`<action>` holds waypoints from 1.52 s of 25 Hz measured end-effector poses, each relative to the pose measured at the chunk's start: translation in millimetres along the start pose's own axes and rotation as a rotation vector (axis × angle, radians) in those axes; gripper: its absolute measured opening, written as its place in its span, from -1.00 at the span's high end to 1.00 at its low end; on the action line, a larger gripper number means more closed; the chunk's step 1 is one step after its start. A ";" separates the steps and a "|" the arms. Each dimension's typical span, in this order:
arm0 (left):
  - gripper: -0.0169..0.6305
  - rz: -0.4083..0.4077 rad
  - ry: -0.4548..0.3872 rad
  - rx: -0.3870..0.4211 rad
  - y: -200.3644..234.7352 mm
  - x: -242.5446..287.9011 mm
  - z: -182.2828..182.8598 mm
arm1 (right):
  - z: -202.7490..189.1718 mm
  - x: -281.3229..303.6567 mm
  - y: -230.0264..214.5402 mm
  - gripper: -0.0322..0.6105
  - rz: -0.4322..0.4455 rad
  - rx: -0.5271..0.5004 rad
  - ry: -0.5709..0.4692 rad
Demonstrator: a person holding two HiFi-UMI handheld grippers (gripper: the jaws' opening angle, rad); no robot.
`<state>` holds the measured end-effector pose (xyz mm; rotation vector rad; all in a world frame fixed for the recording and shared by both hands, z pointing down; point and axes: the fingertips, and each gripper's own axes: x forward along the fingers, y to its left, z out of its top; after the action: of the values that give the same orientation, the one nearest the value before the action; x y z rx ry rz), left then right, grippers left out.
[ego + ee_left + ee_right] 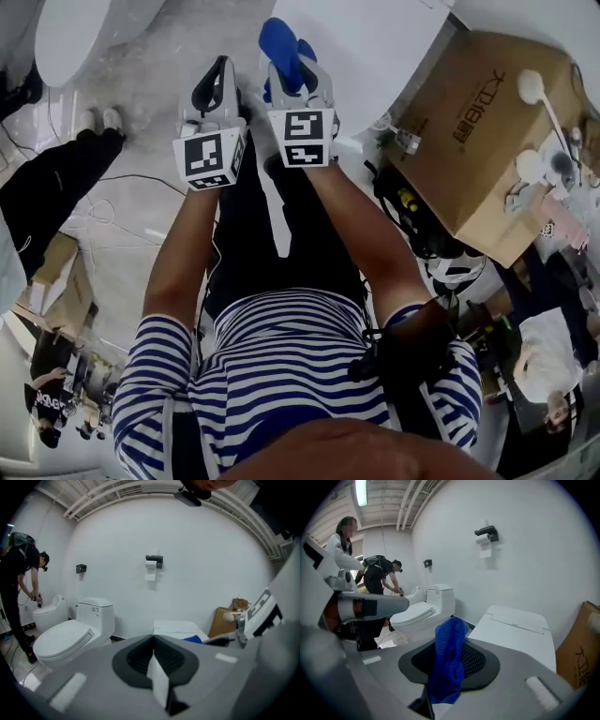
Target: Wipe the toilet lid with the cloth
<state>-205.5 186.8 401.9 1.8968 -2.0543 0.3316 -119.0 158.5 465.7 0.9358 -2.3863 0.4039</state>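
Observation:
A blue cloth (450, 663) hangs bunched between the jaws of my right gripper (451, 667), which is shut on it. The same blue cloth (281, 45) pokes out past my right gripper (292, 80) in the head view, just in front of the near white toilet (370, 47). Its flat white top (518, 629) lies ahead and to the right, apart from the cloth. My left gripper (153, 641) is held beside the right one with its jaws shut on nothing. From there the near toilet (177, 628) and a bit of blue cloth (193, 639) show ahead.
A second white toilet (70, 637) with its lid down stands to the left. A cardboard box (478, 122) sits right of the near toilet, with cables and gear beside it. A paper holder (153, 562) is on the white wall. Other people stand at the left (382, 576).

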 end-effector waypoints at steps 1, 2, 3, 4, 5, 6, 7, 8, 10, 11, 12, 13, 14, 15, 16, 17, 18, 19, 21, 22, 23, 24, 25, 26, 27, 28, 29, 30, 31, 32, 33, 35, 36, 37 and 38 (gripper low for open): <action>0.94 0.004 0.006 -0.006 4.9 -3.0 -4.5 | -6.8 2.6 11.6 0.53 0.014 -0.006 0.013; 0.94 0.007 0.011 -0.011 8.8 -5.4 -9.0 | -14.5 5.1 21.9 0.53 0.027 -0.015 0.028; 0.94 0.009 0.015 -0.012 11.6 -7.0 -13.4 | -23.1 7.7 30.2 0.52 0.038 -0.024 0.042; 0.94 0.010 0.017 -0.013 13.4 -7.7 -17.6 | -32.4 10.8 36.1 0.52 0.045 -0.033 0.055; 0.94 0.011 0.017 -0.013 14.5 -7.2 -21.8 | -42.2 14.5 40.0 0.53 0.050 -0.041 0.067; 0.94 0.011 0.016 -0.014 15.0 -6.0 -26.4 | -52.8 18.2 42.2 0.53 0.053 -0.047 0.080; 0.94 0.009 0.017 -0.014 14.5 -4.6 -31.8 | -64.4 21.5 43.4 0.53 0.054 -0.051 0.093; 0.94 0.007 0.021 -0.016 13.3 -3.2 -38.4 | -76.7 23.9 44.2 0.53 0.055 -0.052 0.106; 0.94 -0.001 0.032 -0.018 10.1 -0.1 -53.4 | -101.1 27.8 45.8 0.53 0.056 -0.048 0.133; 0.94 -0.005 0.037 -0.019 9.0 1.7 -60.7 | -112.3 30.1 46.7 0.53 0.057 -0.045 0.145; 0.94 -0.008 0.040 -0.019 8.0 3.6 -67.5 | -122.8 32.8 47.5 0.53 0.057 -0.043 0.156; 0.94 -0.011 0.042 -0.019 6.8 5.5 -73.8 | -133.0 35.5 47.7 0.53 0.057 -0.042 0.168; 0.94 -0.015 0.046 -0.019 4.8 7.2 -79.7 | -142.9 37.8 46.9 0.53 0.056 -0.039 0.180; 0.94 -0.019 0.050 -0.019 2.2 8.7 -85.0 | -152.1 39.4 45.3 0.53 0.054 -0.036 0.191; 0.94 -0.024 0.054 -0.017 -0.8 9.8 -89.2 | -159.9 40.1 43.1 0.53 0.050 -0.032 0.201; 0.94 -0.029 0.057 -0.014 -4.1 10.6 -92.4 | -165.9 40.0 40.9 0.53 0.046 -0.030 0.205; 0.94 -0.035 0.061 -0.011 -7.4 10.9 -94.6 | -169.7 38.8 39.1 0.53 0.043 -0.031 0.204; 0.94 -0.041 0.065 -0.006 -10.8 11.1 -96.2 | -171.7 37.0 37.9 0.53 0.041 -0.032 0.200; 0.94 -0.053 0.072 0.003 -17.9 12.4 -97.7 | -173.3 33.0 36.0 0.53 0.038 -0.029 0.192; 0.94 -0.060 0.074 0.006 -22.3 13.9 -97.6 | -173.8 31.4 34.6 0.53 0.038 -0.025 0.189; 0.94 -0.068 0.075 0.010 -27.6 16.1 -97.2 | -174.4 29.9 32.6 0.53 0.037 -0.022 0.188; 0.94 -0.076 0.075 0.015 -33.8 18.8 -96.6 | -175.6 28.2 29.8 0.53 0.037 -0.019 0.187; 0.94 -0.086 0.076 0.019 -40.8 22.1 -96.1 | -177.4 26.3 25.9 0.53 0.035 -0.016 0.187; 0.94 -0.098 0.076 0.025 -48.6 25.8 -95.6 | -179.9 23.7 20.9 0.53 0.031 -0.012 0.187; 0.94 -0.111 0.078 0.031 -57.0 29.5 -95.3 | -183.0 20.3 15.0 0.53 0.025 -0.006 0.188; 0.94 -0.126 0.081 0.038 -65.8 33.0 -95.2 | -186.9 15.8 8.5 0.53 0.016 0.002 0.191; 0.94 -0.141 0.084 0.044 -75.2 36.0 -95.1 | -191.3 10.3 1.5 0.53 0.005 0.010 0.193; 0.94 -0.156 0.086 0.050 -85.2 38.7 -94.8 | -196.2 4.0 -5.9 0.53 -0.005 0.019 0.196; 0.94 -0.172 0.087 0.056 -96.0 41.2 -94.3 | -201.3 -2.8 -13.7 0.53 -0.017 0.029 0.198; 0.94 -0.192 0.088 0.063 -107.4 43.9 -93.4 | -206.2 -9.9 -21.6 0.53 -0.031 0.040 0.199; 0.94 -0.215 0.088 0.071 -119.2 47.0 -92.4 | -211.1 -16.9 -29.6 0.53 -0.048 0.053 0.200; 0.94 -0.258 0.090 0.085 -142.5 53.3 -90.8 | -220.3 -30.2 -45.5 0.53 -0.080 0.071 0.201; 0.94 -0.274 0.092 0.090 -153.4 55.8 -90.4 | -224.9 -36.8 -53.2 0.53 -0.093 0.076 0.202; 0.94 -0.287 0.094 0.095 -163.8 57.8 -90.2 | -229.6 -43.4 -60.8 0.53 -0.105 0.083 0.203; 0.94 -0.302 0.096 0.101 -173.9 59.6 -89.9 | -234.2 -49.9 -68.5 0.53 -0.120 0.093 0.204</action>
<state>-29.1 150.9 499.4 2.1673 -1.6873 0.4469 46.8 242.3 631.5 1.0217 -2.1310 0.5407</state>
